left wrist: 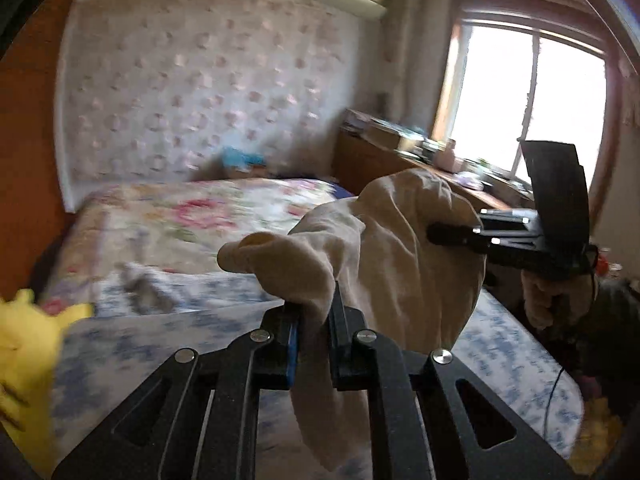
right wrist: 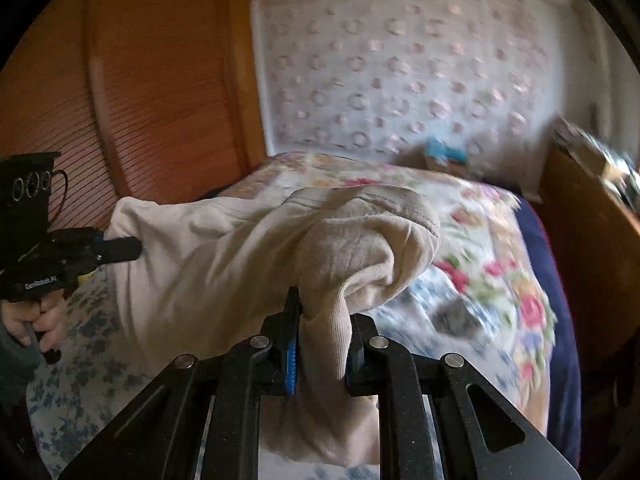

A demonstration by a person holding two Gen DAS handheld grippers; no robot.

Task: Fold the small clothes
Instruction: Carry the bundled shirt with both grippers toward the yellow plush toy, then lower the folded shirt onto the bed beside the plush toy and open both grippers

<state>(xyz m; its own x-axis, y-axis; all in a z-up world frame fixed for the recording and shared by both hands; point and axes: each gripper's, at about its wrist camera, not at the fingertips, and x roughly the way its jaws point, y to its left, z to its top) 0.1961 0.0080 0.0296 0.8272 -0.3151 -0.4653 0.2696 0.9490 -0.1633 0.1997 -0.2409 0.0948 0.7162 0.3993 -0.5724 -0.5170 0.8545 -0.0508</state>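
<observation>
Left gripper [left wrist: 314,312] clamping cream garment [left wrist: 400,264], right gripper [right wrist: 324,320] pinching its other end

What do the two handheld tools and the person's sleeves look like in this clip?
Both tools are matte black, with slotted linkage arms joined by round silver pins and blue pads inside the fingers. The left tool carries a boxy black housing with white lettering on its side. The right tool has a flat black plate on top and a thin black cable hanging below. A dark sleeve shows at the wrist.
</observation>
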